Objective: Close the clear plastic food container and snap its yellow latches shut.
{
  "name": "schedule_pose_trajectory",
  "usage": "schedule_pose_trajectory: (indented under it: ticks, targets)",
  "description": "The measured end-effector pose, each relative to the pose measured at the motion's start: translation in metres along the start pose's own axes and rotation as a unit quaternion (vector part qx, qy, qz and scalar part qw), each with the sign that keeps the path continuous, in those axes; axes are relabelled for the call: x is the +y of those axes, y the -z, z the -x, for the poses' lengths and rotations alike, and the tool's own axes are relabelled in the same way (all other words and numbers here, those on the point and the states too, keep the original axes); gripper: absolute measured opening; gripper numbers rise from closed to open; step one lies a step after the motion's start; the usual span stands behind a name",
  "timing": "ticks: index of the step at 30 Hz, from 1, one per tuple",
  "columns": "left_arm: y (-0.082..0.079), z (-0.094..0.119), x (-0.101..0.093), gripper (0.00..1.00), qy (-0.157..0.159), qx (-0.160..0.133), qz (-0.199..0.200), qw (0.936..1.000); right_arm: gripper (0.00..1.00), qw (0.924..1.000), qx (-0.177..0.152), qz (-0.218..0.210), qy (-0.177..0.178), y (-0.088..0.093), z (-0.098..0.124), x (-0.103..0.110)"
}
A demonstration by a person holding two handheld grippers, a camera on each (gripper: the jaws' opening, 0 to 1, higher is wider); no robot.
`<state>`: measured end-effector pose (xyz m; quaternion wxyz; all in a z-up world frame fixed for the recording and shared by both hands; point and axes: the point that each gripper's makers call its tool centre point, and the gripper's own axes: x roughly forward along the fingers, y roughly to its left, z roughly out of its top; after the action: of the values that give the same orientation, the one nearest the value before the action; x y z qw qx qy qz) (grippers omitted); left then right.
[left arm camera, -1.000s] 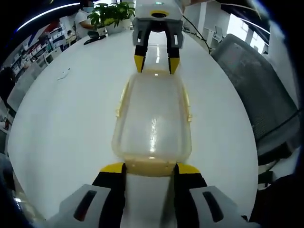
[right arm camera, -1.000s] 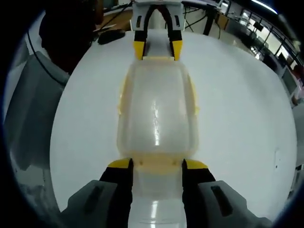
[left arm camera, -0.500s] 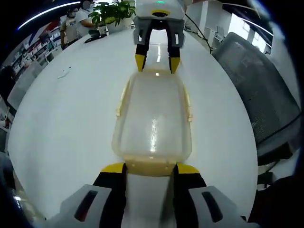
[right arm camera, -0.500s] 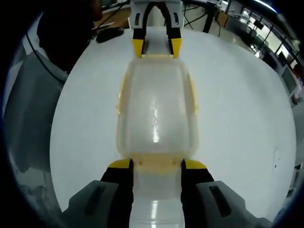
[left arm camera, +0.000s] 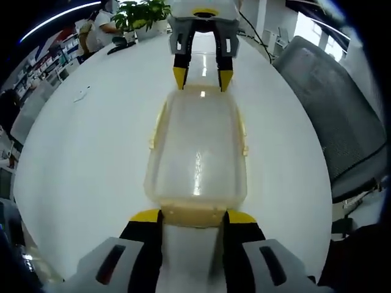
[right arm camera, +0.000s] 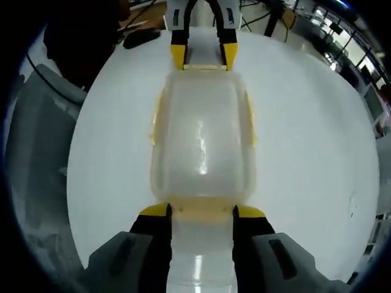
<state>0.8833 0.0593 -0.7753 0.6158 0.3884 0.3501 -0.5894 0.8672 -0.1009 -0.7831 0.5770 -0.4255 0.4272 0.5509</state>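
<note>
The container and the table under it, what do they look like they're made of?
The container looks like clear, glossy plastic: the white surface shows through it, and a bright streak of light runs along its top. Its latches seem to be a yellowish, slightly cloudy plastic. The table is smooth, plain white and faintly shiny, perhaps laminate or painted board; the look alone cannot settle which.
</note>
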Motion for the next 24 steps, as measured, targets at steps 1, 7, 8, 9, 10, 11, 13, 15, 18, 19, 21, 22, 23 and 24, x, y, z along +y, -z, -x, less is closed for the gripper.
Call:
schedule_pose_trajectory:
  ticks: [1,7,8,9,10,11,13,15,18,19,21,22,23,24]
  targets:
    - [0.0,0.002,-0.001,0.32,-0.001,0.0,0.002,1.0,0.35,1.0,0.0,0.002,0.002,-0.001,0.002,0.0]
    - [-0.012,0.027,-0.009,0.32,-0.016,0.001,0.009,0.9998,0.35,0.9998,-0.009,0.015,0.004,-0.006,0.025,0.003]
    - [-0.014,0.031,-0.009,0.32,-0.018,0.002,0.009,0.9998,0.35,0.9998,-0.01,0.018,0.006,-0.007,0.028,0.003]
    - [-0.017,0.036,-0.009,0.32,-0.021,0.003,0.009,0.9997,0.35,0.9997,-0.011,0.019,0.006,-0.009,0.033,0.004]
    - [-0.019,0.04,-0.009,0.32,-0.023,0.002,0.01,0.9997,0.35,0.9997,-0.012,0.019,0.006,-0.009,0.036,0.003]
    - [-0.022,0.045,-0.009,0.32,-0.026,-0.001,0.012,0.9996,0.35,0.9997,-0.012,0.02,0.005,-0.009,0.04,0.004]
    - [-0.027,0.051,-0.011,0.32,-0.027,-0.003,0.013,0.9995,0.35,0.9996,-0.012,0.025,0.005,-0.009,0.046,0.005]
    - [-0.032,0.058,-0.014,0.32,-0.029,-0.001,0.009,0.9995,0.35,0.9994,-0.014,0.03,0.008,-0.009,0.053,0.006]
    - [-0.04,0.067,-0.016,0.32,-0.034,0.002,0.007,0.9994,0.35,0.9994,-0.013,0.03,0.009,-0.01,0.061,0.011]
    - [-0.042,0.07,-0.017,0.32,-0.034,0.002,0.009,0.9994,0.35,0.9994,-0.012,0.031,0.008,-0.01,0.063,0.012]
    - [-0.047,0.074,-0.02,0.32,-0.036,0.001,0.009,0.9993,0.35,0.9993,-0.013,0.033,0.008,-0.009,0.069,0.013]
    - [-0.049,0.076,-0.021,0.32,-0.037,0.002,0.009,0.9993,0.35,0.9992,-0.015,0.036,0.008,-0.008,0.072,0.013]
    - [-0.05,0.077,-0.022,0.32,-0.038,0.001,0.009,0.9992,0.35,0.9992,-0.016,0.036,0.008,-0.008,0.074,0.013]
    - [-0.053,0.078,-0.023,0.32,-0.039,0.0,0.011,0.9992,0.35,0.9992,-0.016,0.036,0.008,-0.006,0.078,0.015]
